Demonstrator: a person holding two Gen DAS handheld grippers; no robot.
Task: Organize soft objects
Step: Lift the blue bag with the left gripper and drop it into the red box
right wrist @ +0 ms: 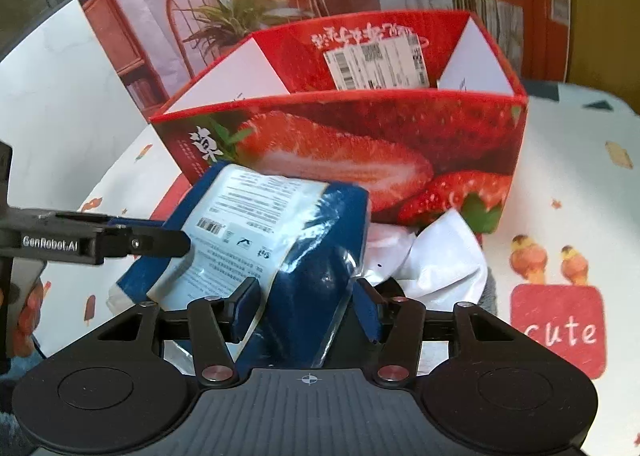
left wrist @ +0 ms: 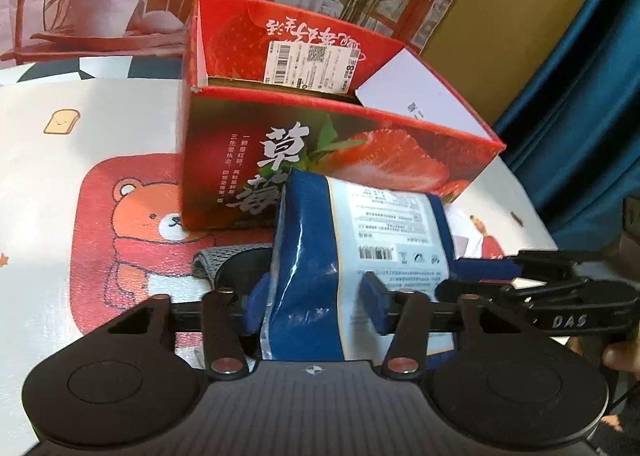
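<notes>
Blue and white, glossy plastic: the soft pack (left wrist: 352, 256) with its printed label and barcode sits just in front of the strawberry box (left wrist: 320, 127), pinched from both ends. Left gripper (left wrist: 316, 308) clamps it; right gripper (right wrist: 304, 304) clamps it too. Only the right view shows a crumpled white bag (right wrist: 436, 256) beside the pack, against the box.

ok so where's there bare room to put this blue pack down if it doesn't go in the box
Free patches: the mat left of the strawberry box, across the bear print, and the mat right of the box above the "cute" patch. Crowded: in front of the box, where both grippers clamp the blue pack over white bags.
</notes>
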